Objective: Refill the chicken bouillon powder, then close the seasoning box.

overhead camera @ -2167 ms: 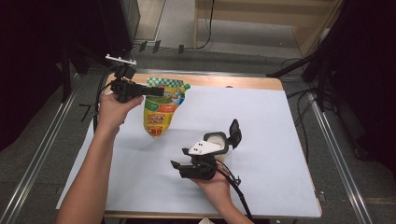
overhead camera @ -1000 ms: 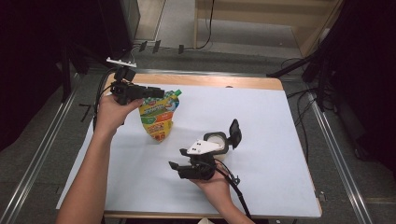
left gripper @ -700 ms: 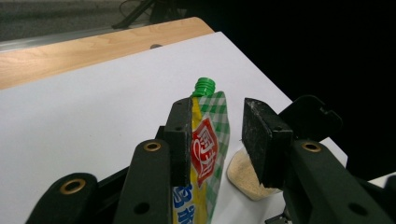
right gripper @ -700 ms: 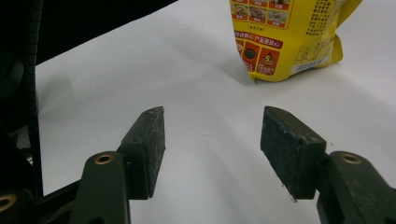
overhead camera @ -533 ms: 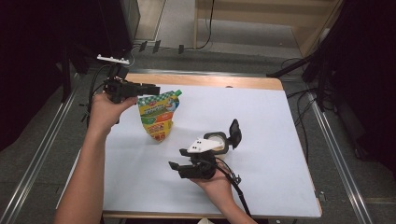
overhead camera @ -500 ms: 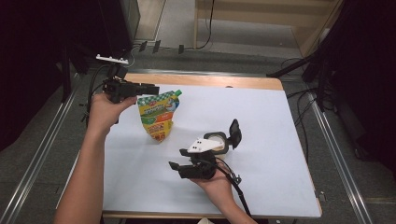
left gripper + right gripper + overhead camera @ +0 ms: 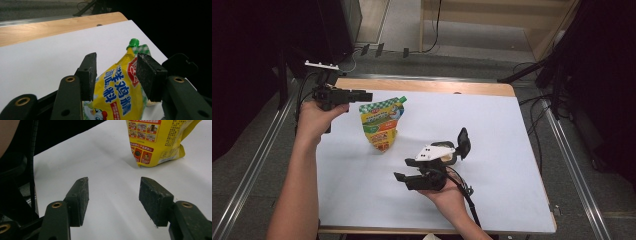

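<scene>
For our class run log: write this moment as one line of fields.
left gripper: fingers just opened, off pouch | pouch: standing on table | right gripper: open, empty

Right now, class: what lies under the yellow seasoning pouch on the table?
The yellow pouch stands on the white table cover, which surrounds it on every visible side. The patch directly beneath its base is covered, so whether anything lies there cannot be seen.
</scene>
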`<state>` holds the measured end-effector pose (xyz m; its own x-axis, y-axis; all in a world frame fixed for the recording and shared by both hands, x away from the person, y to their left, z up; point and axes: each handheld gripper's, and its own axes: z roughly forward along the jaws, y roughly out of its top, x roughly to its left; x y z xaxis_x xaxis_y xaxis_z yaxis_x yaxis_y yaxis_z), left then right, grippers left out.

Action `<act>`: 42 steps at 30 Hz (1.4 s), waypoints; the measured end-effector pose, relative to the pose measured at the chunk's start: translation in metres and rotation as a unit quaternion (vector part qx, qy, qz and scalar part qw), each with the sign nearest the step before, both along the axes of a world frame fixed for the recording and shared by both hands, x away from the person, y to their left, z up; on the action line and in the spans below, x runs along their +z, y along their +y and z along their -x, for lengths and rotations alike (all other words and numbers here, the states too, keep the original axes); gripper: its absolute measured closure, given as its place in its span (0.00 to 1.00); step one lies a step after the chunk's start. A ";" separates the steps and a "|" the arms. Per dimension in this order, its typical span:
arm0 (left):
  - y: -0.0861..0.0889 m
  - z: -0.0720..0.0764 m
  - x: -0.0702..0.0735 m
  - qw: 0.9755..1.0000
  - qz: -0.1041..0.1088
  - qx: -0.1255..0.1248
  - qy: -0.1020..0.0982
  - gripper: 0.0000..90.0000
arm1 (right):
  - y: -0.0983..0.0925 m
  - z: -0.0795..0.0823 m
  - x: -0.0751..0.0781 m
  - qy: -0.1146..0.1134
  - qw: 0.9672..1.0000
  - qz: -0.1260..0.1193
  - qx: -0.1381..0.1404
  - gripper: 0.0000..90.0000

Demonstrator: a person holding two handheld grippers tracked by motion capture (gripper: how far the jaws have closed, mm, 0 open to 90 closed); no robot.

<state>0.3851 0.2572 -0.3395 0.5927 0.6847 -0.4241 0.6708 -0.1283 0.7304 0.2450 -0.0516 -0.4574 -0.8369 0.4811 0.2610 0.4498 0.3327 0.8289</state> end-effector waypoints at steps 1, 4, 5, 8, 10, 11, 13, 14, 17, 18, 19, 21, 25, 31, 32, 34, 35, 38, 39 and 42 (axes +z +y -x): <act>0.001 0.000 -0.001 1.000 0.001 0.002 0.001 0.56 | -0.001 0.000 0.001 0.000 1.000 0.001 0.000 0.47; 0.004 -0.001 -0.005 1.000 -0.001 0.008 0.002 0.55 | -0.003 -0.001 0.005 0.000 1.000 0.001 0.002 0.47; 0.004 -0.002 -0.006 1.000 -0.001 0.007 0.004 0.54 | -0.003 -0.002 0.007 0.000 1.000 0.000 0.002 0.47; 0.005 -0.002 -0.010 1.000 -0.003 0.007 0.011 0.53 | -0.007 -0.004 0.010 -0.002 1.000 -0.002 0.000 0.47; 0.005 -0.002 -0.011 1.000 -0.005 0.004 0.009 0.53 | -0.008 -0.005 0.012 -0.001 1.000 -0.003 -0.002 0.47; 0.005 -0.002 -0.011 1.000 -0.005 0.004 0.009 0.53 | -0.009 -0.006 0.014 -0.002 1.000 -0.004 -0.002 0.47; 0.005 -0.002 -0.013 1.000 -0.006 0.004 0.008 0.52 | -0.012 -0.008 0.017 -0.003 1.000 -0.004 -0.004 0.47; 0.006 -0.002 -0.015 1.000 -0.007 0.005 0.008 0.52 | -0.013 -0.009 0.018 -0.003 1.000 -0.004 -0.004 0.47; 0.007 -0.003 -0.019 1.000 -0.007 0.007 0.014 0.51 | -0.018 -0.012 0.022 -0.003 1.000 -0.004 -0.006 0.47; 0.008 -0.004 -0.020 1.000 -0.007 0.008 0.015 0.50 | -0.020 -0.013 0.024 -0.005 1.000 -0.004 -0.007 0.47; 0.008 -0.004 -0.021 1.000 -0.006 0.009 0.016 0.50 | -0.021 -0.014 0.026 -0.005 1.000 -0.005 -0.009 0.47; 0.010 -0.005 -0.023 1.000 -0.002 0.016 0.017 0.50 | -0.026 -0.015 0.030 -0.006 1.000 -0.008 -0.012 0.47; 0.011 -0.006 -0.027 1.000 -0.002 0.019 0.020 0.50 | -0.034 -0.017 0.036 -0.009 1.000 -0.006 -0.018 0.47; 0.011 -0.008 -0.032 0.999 -0.004 0.022 0.028 0.49 | -0.046 -0.020 0.045 -0.011 1.000 -0.005 -0.023 0.47; 0.010 -0.008 -0.033 0.999 -0.006 0.023 0.028 0.49 | -0.048 -0.020 0.046 -0.010 1.000 -0.006 -0.026 0.47; 0.010 -0.009 -0.034 0.999 -0.007 0.023 0.032 0.49 | -0.052 -0.022 0.049 -0.009 1.000 -0.007 -0.027 0.47; 0.011 -0.009 -0.035 0.999 -0.008 0.024 0.032 0.49 | -0.054 -0.023 0.050 -0.009 1.000 -0.006 -0.027 0.47; 0.011 -0.010 -0.036 0.999 -0.006 0.027 0.035 0.49 | -0.059 -0.024 0.054 -0.011 1.000 -0.004 -0.027 0.47; 0.011 -0.010 -0.036 0.999 -0.007 0.026 0.036 0.48 | -0.061 -0.024 0.056 -0.011 1.000 -0.004 -0.027 0.47; 0.010 -0.010 -0.039 0.999 -0.009 0.028 0.037 0.48 | -0.068 -0.026 0.059 -0.012 0.999 -0.002 -0.031 0.47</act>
